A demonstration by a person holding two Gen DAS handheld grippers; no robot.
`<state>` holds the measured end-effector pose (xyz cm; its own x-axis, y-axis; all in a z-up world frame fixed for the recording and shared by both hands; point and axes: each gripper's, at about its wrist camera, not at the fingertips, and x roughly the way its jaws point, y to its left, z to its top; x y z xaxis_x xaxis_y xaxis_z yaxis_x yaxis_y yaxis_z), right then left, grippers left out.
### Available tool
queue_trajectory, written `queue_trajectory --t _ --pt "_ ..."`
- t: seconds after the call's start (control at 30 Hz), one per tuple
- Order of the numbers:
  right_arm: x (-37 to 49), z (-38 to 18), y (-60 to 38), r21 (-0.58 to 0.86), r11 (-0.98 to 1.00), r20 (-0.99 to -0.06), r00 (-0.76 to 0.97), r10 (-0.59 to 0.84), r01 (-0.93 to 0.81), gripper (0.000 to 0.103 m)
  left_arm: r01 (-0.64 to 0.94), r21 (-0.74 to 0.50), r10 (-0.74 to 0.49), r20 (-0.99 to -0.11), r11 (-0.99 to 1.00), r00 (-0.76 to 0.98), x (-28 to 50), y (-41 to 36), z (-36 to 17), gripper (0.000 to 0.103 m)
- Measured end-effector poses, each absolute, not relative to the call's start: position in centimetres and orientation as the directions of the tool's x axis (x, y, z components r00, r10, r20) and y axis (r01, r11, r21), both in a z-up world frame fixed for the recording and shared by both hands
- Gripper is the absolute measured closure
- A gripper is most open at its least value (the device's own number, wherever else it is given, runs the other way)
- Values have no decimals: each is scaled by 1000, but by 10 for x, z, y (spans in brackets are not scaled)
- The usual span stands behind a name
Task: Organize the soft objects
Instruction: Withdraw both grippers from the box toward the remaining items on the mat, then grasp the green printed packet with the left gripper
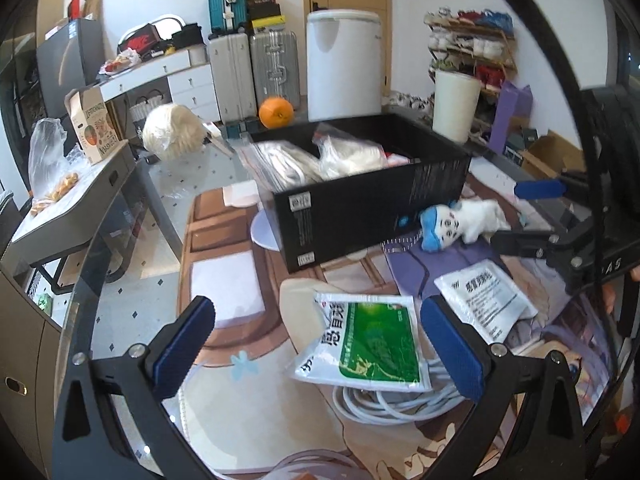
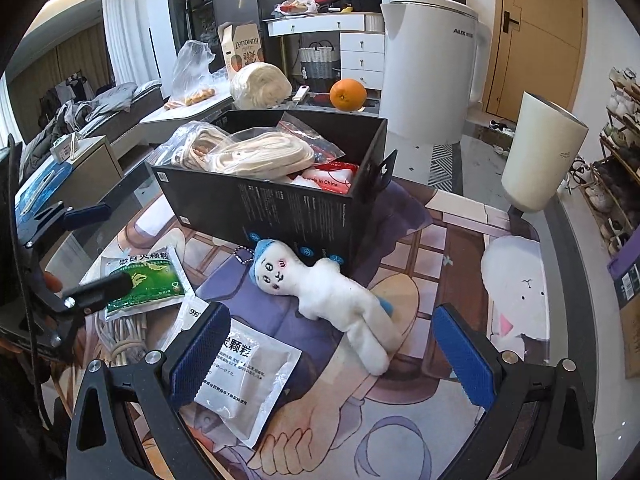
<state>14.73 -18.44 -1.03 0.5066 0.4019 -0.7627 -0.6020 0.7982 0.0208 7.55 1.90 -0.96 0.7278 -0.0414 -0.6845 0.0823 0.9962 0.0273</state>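
Near table middle, toy doll lies beside black box. Right tool wide, empty, above doll. Left tool wide over green packet. Next: grab doll, drop in box.

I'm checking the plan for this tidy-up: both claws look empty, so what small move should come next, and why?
Probably lower the open right claw onto the white plush doll with the blue cap and close on its body. It lies loose on the mat against the black cardboard box, between the fingers' line, while the box already holds bagged cords. The left claw hovers open over the green-and-white sachet.
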Motion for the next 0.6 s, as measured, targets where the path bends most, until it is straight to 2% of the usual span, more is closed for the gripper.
queue_trajectory --t 0.37,0.6 --pt "148 -11 -183 17 799 -765 506 397 -601 1 113 76 -21 -731 991 682 84 8 -20 0" --pt "152 -14 -180 13 798 -774 500 390 -603 1 103 58 -24 -753 993 657 91 14 -24 0"
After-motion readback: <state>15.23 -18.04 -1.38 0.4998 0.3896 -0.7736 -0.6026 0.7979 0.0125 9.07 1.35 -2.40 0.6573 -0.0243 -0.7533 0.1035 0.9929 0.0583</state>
